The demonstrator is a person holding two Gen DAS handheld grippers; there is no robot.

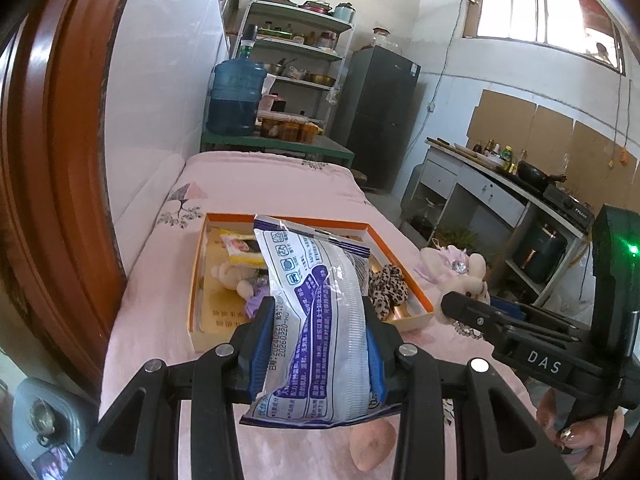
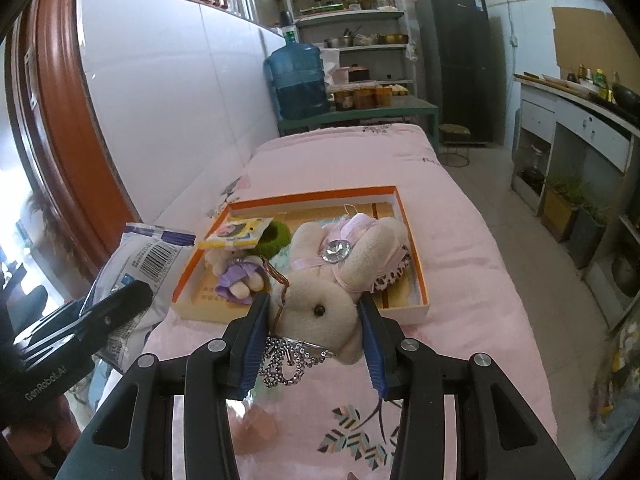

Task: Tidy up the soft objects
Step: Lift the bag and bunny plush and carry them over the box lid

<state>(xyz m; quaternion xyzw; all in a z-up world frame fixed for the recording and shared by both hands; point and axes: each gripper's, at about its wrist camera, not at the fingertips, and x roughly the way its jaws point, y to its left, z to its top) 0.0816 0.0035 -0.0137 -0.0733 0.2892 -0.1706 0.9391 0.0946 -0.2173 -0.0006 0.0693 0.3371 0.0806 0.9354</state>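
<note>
Plastic pack is clamped in left tongs, plush rabbit in right tongs, both raised for box at 12 o'clock on bed.

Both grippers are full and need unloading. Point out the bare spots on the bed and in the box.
Bare pink bedspread lies beyond the orange-rimmed box, toward the green table, and to the box's right. Inside, the far right gold floor is free. The box's left side is crowded: yellow packet, green round thing, small purple-dressed plush.
</note>
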